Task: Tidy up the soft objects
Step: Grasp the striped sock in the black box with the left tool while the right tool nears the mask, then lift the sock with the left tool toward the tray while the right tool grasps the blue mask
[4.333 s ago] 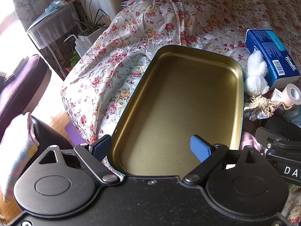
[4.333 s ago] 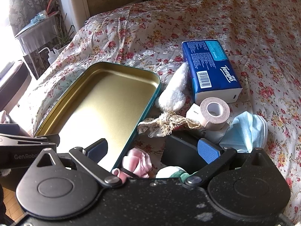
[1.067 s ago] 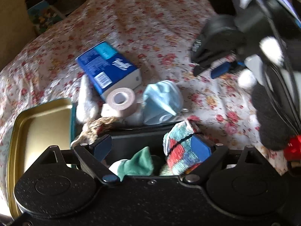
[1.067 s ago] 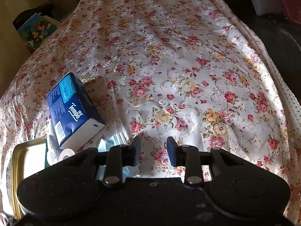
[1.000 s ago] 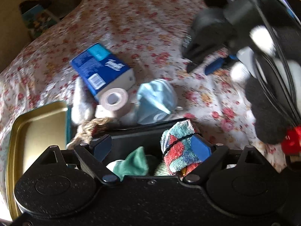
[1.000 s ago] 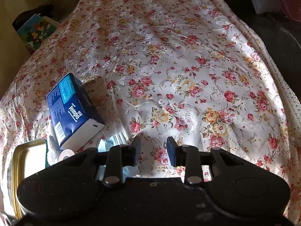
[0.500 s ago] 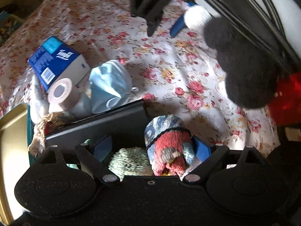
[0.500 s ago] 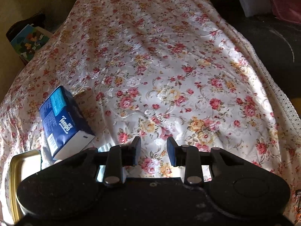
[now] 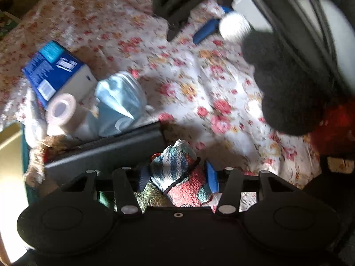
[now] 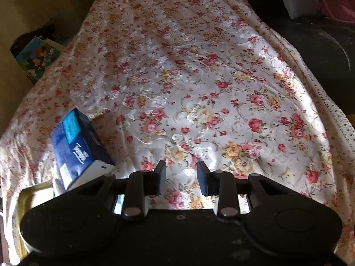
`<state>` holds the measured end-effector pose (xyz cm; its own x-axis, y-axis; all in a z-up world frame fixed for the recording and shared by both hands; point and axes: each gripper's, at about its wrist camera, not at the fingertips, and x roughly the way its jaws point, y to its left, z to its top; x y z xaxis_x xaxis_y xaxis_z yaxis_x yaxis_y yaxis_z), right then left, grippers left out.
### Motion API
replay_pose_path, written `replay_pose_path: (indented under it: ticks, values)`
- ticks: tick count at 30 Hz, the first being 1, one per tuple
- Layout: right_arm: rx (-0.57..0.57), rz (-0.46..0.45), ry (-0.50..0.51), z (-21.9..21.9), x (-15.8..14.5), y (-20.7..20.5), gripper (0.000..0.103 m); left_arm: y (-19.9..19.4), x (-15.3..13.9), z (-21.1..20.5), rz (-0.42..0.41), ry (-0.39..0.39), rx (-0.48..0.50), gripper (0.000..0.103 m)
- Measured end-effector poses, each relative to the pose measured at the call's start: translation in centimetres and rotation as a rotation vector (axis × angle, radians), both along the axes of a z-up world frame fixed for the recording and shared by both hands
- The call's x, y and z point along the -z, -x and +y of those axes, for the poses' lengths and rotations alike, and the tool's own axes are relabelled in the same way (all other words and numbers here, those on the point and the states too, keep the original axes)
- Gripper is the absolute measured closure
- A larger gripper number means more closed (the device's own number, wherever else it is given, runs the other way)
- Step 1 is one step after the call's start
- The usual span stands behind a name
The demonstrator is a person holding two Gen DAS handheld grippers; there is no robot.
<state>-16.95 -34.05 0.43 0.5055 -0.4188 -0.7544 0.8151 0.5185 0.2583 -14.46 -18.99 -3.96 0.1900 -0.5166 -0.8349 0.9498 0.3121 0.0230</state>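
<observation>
Left wrist view: the left tongs [image 9: 175, 175] hold a rolled, striped red-blue-white cloth [image 9: 177, 173] between their blue pads [image 9: 212, 177], closed onto its sides. The roll sits at the near edge of a black box [image 9: 106, 153] on the floral bedspread [image 9: 190, 93]. Beside the box lie a pale blue face mask [image 9: 119, 104], a roll of tape [image 9: 61, 109] and a blue tissue pack [image 9: 55, 71]; the gold tray [image 9: 8, 146] shows at the left edge. The right tongs [image 9: 199, 32] hover farther along the bed, blurred.

Right wrist view: the right tongs [image 10: 181, 178] are narrowly parted and hold nothing, above the bare bedspread [image 10: 199, 88]. The tissue pack [image 10: 77, 146] lies to their left, the tray [image 10: 31, 192] nearer the lower left corner.
</observation>
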Motion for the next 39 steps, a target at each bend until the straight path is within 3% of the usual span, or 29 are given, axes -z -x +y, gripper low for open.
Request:
replay_pose_path:
  ticks: [13, 19, 26, 27, 28, 29, 31, 33, 35, 39]
  values:
    - [-0.069, -0.102, 0.03, 0.9, -1.0, 0.1, 0.072, -6.1, -6.5, 5.1, -0.034, 0.19, -0.262, 0.053]
    - [-0.102, -0.135, 0.007, 1.4, -1.1, -0.1, 0.072, -8.9, -7.4, 8.4, -0.026, 0.205, -0.384, 0.053]
    - [-0.079, -0.11, -0.046, 1.1, -0.5, -0.3, 0.071, -9.2, -6.9, 10.6, 0.0, 0.173, -0.404, 0.053]
    - [-0.078, -0.098, -0.052, 1.1, -0.3, -0.6, 0.069, -9.1, -6.9, 10.9, 0.009, 0.172, -0.4, 0.053]
    - [-0.087, -0.083, -0.061, 1.2, 0.0, -1.1, 0.057, -9.0, -6.9, 10.9, 0.015, 0.171, -0.394, 0.053]
    - [-0.105, -0.069, -0.073, 1.3, 0.3, -1.7, 0.036, -8.9, -6.9, 11.0, 0.013, 0.171, -0.389, 0.053]
    - [-0.16, -0.045, -0.09, 1.9, 0.9, -3.2, 0.02, -8.7, -6.9, 11.0, 0.006, 0.17, -0.384, 0.053]
    - [-0.207, -0.004, -0.064, 3.0, 1.3, -5.1, 0.017, -8.7, -6.9, 11.1, 0.015, 0.175, -0.379, 0.053]
    - [-0.23, 0.059, -0.018, 3.8, 1.9, -6.9, 0.004, -8.7, -7.1, 11.1, 0.019, 0.181, -0.379, 0.053]
    - [-0.256, 0.197, 0.027, 4.9, 4.0, -9.5, 0.005, -8.7, -7.1, 11.3, 0.021, 0.186, -0.377, 0.053]
